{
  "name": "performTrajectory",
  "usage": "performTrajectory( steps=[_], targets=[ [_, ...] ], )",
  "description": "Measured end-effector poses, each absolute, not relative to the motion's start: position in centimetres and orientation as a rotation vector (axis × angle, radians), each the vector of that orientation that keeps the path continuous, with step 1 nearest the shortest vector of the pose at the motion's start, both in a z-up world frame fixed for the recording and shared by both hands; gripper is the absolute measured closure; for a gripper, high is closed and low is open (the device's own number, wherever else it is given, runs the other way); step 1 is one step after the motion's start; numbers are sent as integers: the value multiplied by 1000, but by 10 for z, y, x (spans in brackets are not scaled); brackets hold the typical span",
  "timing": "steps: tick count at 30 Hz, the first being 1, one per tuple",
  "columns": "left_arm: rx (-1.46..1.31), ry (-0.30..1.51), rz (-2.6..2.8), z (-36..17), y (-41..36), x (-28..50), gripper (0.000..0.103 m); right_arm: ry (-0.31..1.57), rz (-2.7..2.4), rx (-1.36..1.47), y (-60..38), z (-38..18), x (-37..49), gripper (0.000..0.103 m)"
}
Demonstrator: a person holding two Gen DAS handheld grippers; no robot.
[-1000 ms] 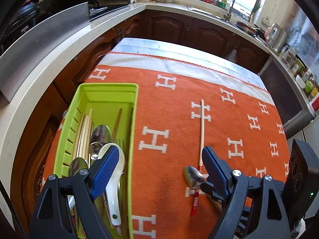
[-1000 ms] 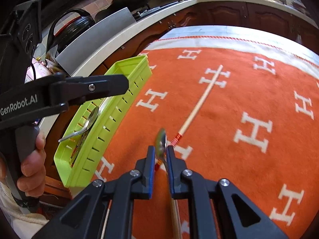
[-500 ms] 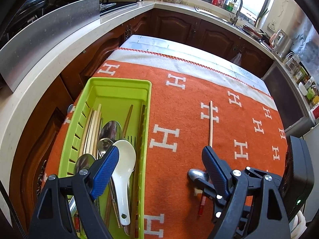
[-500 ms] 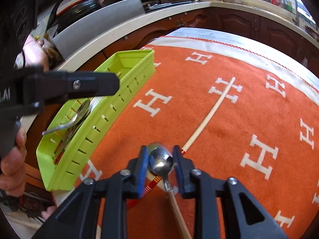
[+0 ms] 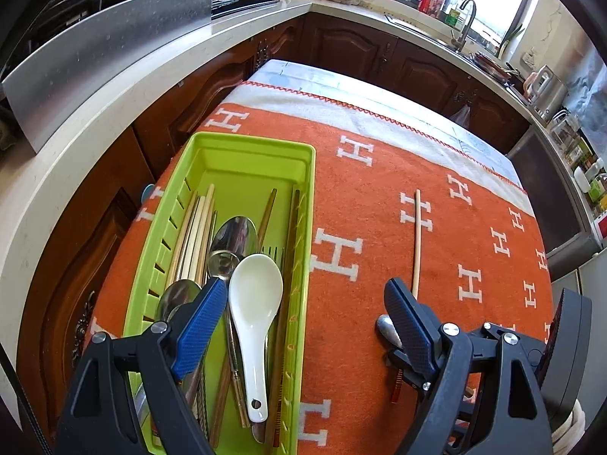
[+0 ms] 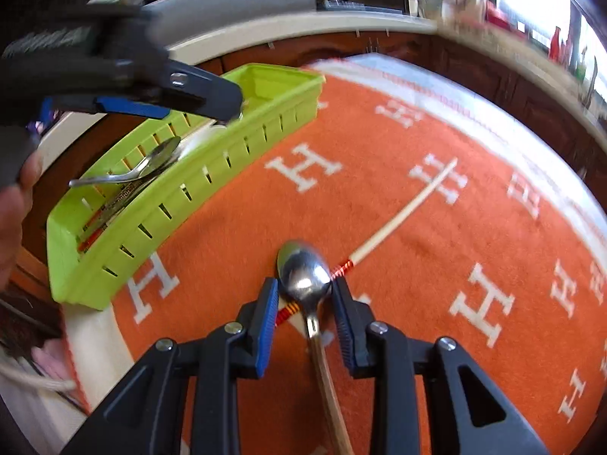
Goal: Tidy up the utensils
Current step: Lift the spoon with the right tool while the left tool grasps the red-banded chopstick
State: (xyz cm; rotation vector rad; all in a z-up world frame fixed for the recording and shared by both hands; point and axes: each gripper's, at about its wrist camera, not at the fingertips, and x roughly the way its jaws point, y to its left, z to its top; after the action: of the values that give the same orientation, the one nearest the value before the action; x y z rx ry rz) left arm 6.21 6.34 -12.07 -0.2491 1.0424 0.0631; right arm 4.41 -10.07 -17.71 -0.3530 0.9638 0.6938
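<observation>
A metal spoon [image 6: 303, 276] with a wooden handle lies bowl-up between my right gripper's [image 6: 303, 294] blue pads, which touch both rims of the bowl. The spoon crosses the red-wrapped end of a single chopstick [image 6: 406, 208] on the orange cloth. In the left wrist view the spoon's bowl [image 5: 385, 328] peeks out behind a finger. My left gripper [image 5: 303, 292] stands wide open above the near end of the green tray [image 5: 250, 140], holding nothing. The tray holds chopsticks, metal spoons, a fork and a white ceramic spoon [image 5: 254, 295].
The orange cloth with white H marks [image 5: 379, 197] covers the table, and the tray [image 6: 227, 174] sits at its left edge. A pale counter [image 5: 95, 113] and dark cabinets wrap around the left and far sides. A hand [image 6: 15, 197] grips the left gripper's handle.
The right gripper's jaws have widened and its wrist has rolled. The spoon has turned from on edge to bowl-up between the pads. The left gripper has shifted a little over the tray.
</observation>
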Motion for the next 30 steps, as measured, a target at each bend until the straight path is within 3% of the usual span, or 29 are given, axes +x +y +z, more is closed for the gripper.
performTrajectory(
  steps=[12,21,25,30],
  targets=[
    [-229,1044,38,-120,50,61,19,1033,608,-30,-152,-171,65,77],
    [-69,1124,-86,-136,-19,78,19,1026,392,102,-216,-174,69,76],
    [-17,1206,-121,-160,-46,91,32,1008,337,74,-228,-174,65,76],
    [26,1252,-81,-183,-56,106,40,1005,321,75,-238,-174,60,76]
  ],
)
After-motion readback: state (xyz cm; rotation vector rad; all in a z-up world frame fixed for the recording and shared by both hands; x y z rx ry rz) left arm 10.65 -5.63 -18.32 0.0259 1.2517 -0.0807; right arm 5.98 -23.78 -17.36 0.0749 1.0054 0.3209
